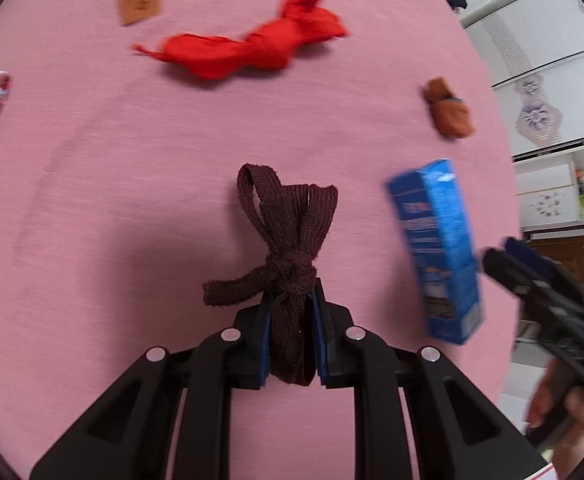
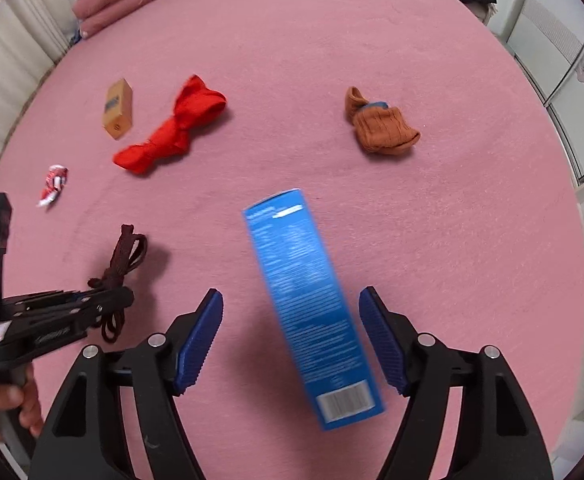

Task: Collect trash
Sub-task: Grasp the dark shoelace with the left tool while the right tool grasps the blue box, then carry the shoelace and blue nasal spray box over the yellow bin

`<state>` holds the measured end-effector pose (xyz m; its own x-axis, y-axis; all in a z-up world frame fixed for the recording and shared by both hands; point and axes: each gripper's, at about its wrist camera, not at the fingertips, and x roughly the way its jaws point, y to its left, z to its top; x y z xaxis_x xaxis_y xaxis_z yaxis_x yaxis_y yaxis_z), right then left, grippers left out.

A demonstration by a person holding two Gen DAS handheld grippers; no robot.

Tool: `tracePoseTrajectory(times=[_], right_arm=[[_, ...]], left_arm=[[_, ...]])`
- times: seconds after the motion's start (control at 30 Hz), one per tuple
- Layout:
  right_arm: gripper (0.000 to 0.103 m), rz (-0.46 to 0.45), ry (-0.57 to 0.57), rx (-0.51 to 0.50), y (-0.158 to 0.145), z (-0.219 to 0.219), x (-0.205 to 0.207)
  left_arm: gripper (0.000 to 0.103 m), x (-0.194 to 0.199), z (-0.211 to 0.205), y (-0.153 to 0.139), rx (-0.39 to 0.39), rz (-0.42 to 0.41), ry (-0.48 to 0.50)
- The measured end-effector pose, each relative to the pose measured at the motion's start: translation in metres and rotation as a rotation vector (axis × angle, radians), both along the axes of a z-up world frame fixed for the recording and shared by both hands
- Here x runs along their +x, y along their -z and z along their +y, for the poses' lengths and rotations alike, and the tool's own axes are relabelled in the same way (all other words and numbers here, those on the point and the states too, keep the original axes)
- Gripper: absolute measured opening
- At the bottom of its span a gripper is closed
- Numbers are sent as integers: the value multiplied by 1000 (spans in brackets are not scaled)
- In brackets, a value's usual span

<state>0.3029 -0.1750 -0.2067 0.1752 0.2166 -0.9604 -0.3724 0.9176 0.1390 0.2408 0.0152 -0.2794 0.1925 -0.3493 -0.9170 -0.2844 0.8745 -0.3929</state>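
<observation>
Blue box (image 2: 312, 304) flat on the pink bedspread (image 2: 472, 220), directly ahead of the right gripper (image 2: 290, 338) and between its two blue pads; barcode end nearest the wrist, far end pointing away toward the middle of the bed; long axis roughly in line with the fingers, though skewed a little so the near end sits closer to the right-hand pad (image 2: 384, 340); clear pink gaps on both sides, so jaws spread and gripping nothing yet. Probably a straight closing pinch across the short width of the box, perhaps after a slight twist to square up with that skew.

Left gripper (image 1: 292, 336) clenched on a dark brown knotted lace (image 1: 289, 248), pads squeezing the strands just below the knot (loops and loose end flopping forward onto the bedspread); busy already, and off to the side of the box, so right hand clearly the nearer and better placed.

Elsewhere on the bedspread, well beyond both grippers: red cloth (image 2: 171, 132), small brown carton (image 2: 117, 108), orange sock (image 2: 384, 126), crumpled red-and-white wrapper (image 2: 53, 184); none of it touched at present.
</observation>
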Motion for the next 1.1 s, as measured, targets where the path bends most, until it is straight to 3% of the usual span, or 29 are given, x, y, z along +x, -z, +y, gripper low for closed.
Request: tracePoseTrajectory(times=[0.23,0.33,0.47,0.77,1.1], right_arm=[[67,95,-49,-46,38,5,7],[52,127,-38,-50,50,3,4],[50,157,6,25,46,-12,-3],[50,175,136,144,4,-57,-49],[50,143,202,189,-62,-78,-122]], left_arm=[[17,12,-39,3,-48,16,-15],[17,15,-50,9,-47,21,-5],[17,8,-57,11,-66,38,-30],[17,-39,-74,-15,-54,43,-3],[17,-111,-106,-77,-27,-15,122]])
